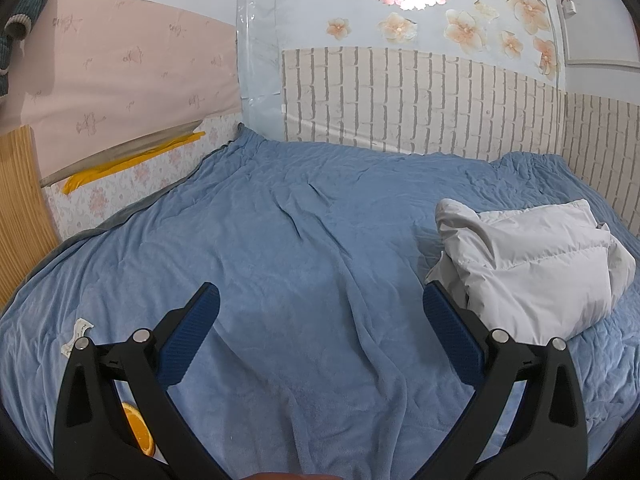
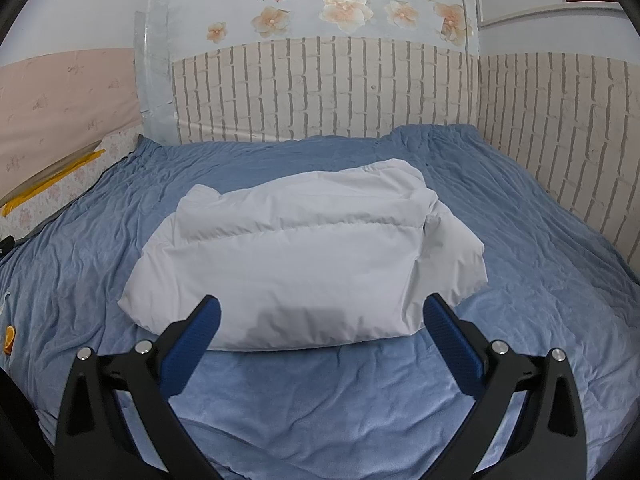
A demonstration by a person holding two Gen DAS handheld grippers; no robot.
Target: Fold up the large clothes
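Observation:
A white puffy jacket (image 2: 304, 256) lies folded into a compact bundle on the blue bedspread (image 2: 320, 400). In the left wrist view the same jacket (image 1: 532, 264) rests at the right, just beyond the right finger. My left gripper (image 1: 320, 300) hovers open over bare blue fabric, holding nothing. My right gripper (image 2: 320, 312) is open too, its blue-padded fingers spread just in front of the jacket's near edge, with nothing between them.
The bed (image 1: 280, 240) is bounded by a brick-pattern wall (image 1: 420, 96) at the back and right. A wooden board (image 1: 20, 200) and a pink mattress (image 1: 120, 72) stand at the left. An orange-slice print (image 1: 138, 428) and a small white tag (image 1: 76, 336) mark the bedspread's near left.

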